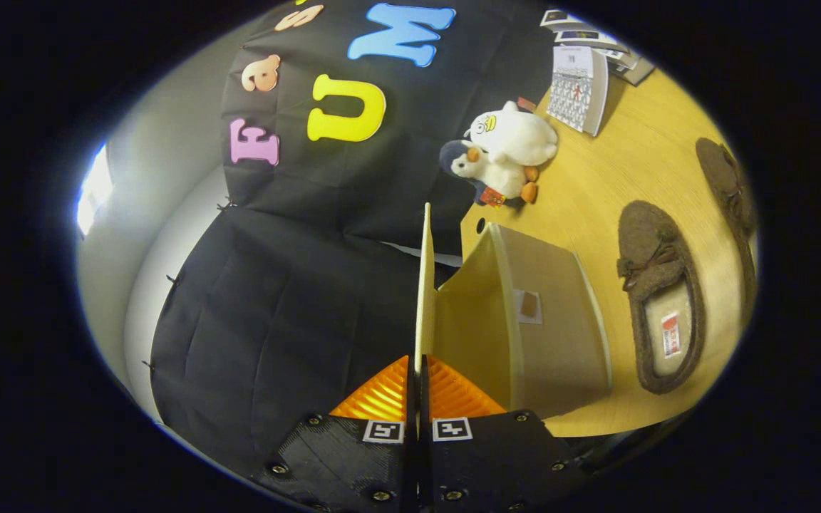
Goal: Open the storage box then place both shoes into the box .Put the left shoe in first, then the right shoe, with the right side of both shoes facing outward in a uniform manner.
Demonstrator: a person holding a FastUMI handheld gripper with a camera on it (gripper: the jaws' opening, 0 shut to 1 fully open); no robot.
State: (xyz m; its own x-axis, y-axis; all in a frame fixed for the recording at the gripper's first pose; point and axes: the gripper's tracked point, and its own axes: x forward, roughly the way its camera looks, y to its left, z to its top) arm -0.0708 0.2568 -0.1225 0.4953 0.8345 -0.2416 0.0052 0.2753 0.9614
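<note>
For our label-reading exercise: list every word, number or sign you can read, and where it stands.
None reads clearly.
Numbers on calendar: too small.
Label inside nearer shoe: blurred.
Tag on penguin toy: blurred.
Sticker on box: too small.
Markers on gripper, shut on box lid: patterns, no words.

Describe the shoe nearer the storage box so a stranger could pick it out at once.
Start at the wooden table and find the beige storage box, whose lid the gripper is shut on. Right beside the box lies a brown slipper with a pale insole and bow; its twin lies farther off.
</note>
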